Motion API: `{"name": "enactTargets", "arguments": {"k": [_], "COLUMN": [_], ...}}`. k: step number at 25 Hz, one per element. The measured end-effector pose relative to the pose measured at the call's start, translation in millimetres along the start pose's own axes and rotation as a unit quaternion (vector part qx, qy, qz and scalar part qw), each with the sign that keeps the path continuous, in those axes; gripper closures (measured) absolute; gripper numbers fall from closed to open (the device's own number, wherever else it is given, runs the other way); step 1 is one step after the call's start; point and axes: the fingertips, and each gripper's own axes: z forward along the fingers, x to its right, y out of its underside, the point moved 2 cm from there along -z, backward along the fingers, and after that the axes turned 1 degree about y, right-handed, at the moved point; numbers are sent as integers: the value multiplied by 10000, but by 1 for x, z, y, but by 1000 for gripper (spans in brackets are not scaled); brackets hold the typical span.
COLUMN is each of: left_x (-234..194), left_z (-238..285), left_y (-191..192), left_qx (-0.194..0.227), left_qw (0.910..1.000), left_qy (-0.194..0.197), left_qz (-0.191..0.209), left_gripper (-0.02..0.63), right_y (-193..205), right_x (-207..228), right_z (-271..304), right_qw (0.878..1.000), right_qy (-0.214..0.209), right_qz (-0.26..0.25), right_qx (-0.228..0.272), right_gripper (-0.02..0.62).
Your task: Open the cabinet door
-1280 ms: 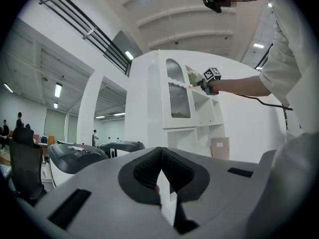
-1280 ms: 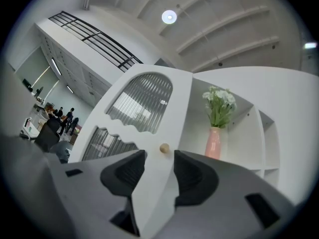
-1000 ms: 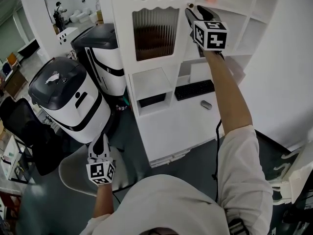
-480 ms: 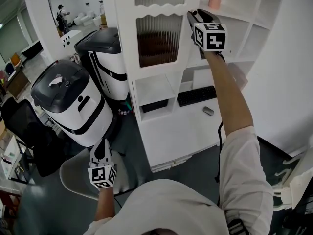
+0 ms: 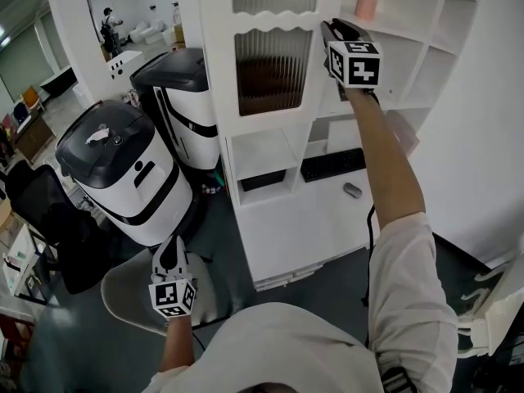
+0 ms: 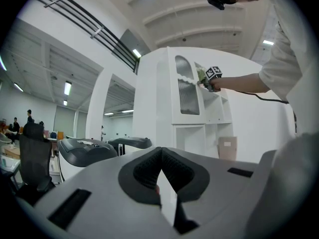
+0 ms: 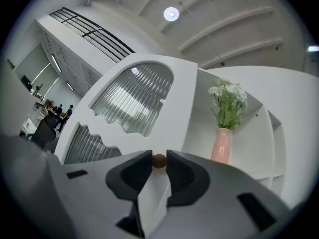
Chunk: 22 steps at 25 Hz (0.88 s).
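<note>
Closest to me, I am holding the left gripper (image 5: 168, 250) low at my side, its jaws together on nothing. Further out, at arm's reach, I am working the right gripper (image 7: 159, 164). Its jaws have just been closing and are now pinching the small brown knob (image 7: 159, 160) at the edge of the cabinet door (image 5: 274, 68). The door is sitting shut, so I am judging the grasp made and the whole pull left to do. Beyond it, to the right, a pink vase (image 7: 220, 146) is standing.
</note>
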Motion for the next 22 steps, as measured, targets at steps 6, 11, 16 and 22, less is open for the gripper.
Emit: {"name": "enactTargets", "arguments": {"k": [6, 11, 16, 22], "left_x": [3, 7, 9, 15], "left_z": [3, 4, 6, 11], "left_y": [1, -4, -4, -4], "left_qx": [-6, 38, 39, 51], "left_qw": [10000, 9999, 9998, 9996], "left_qy": [41, 113, 173, 284], "left_qz": [-13, -7, -20, -41], "left_gripper": [607, 607, 607, 607], "right_y": [0, -3, -7, -12], "right_x": [0, -2, -3, -5], "right_z": [1, -7, -16, -30], "right_qw": [9998, 9997, 9996, 9994], "right_qy": [-40, -43, 2, 73], "right_qz": [-200, -248, -278, -350], "right_qx": [-34, -9, 21, 32], "right_gripper": [505, 506, 506, 506]}}
